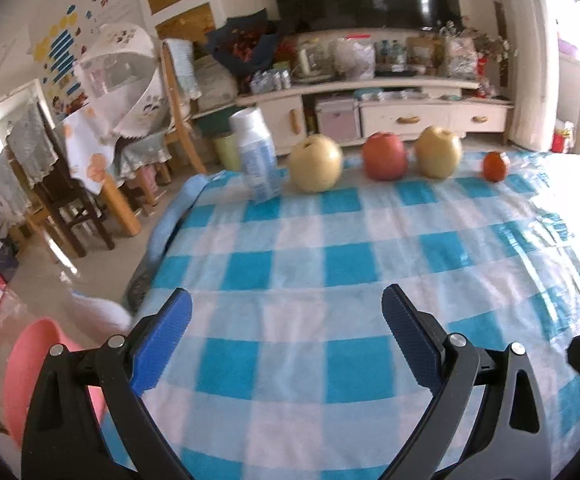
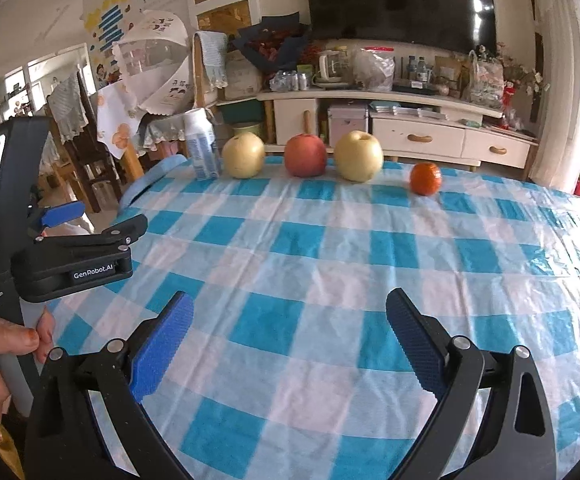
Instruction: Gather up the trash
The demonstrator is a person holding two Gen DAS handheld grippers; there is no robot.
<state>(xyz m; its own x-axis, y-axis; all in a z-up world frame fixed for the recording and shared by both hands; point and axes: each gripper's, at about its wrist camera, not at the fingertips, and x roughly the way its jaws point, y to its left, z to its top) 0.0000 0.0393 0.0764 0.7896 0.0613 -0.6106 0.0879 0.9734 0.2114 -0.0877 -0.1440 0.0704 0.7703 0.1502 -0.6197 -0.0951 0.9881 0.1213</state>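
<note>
Carton [image 2: 202, 146] stood at the counter's [image 2: 330, 264] far edge, left of a pear [image 2: 243, 155]; left gripper [image 1: 286, 320] and right gripper [image 2: 290, 324] hovered nearer, fingers spread, empty.

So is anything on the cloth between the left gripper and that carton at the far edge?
Nothing visible. Only bare checked cloth lies between the open left gripper and the carton. The nearest fruit, a yellow pear, stands beside the carton on its right, not in front of it.
</note>
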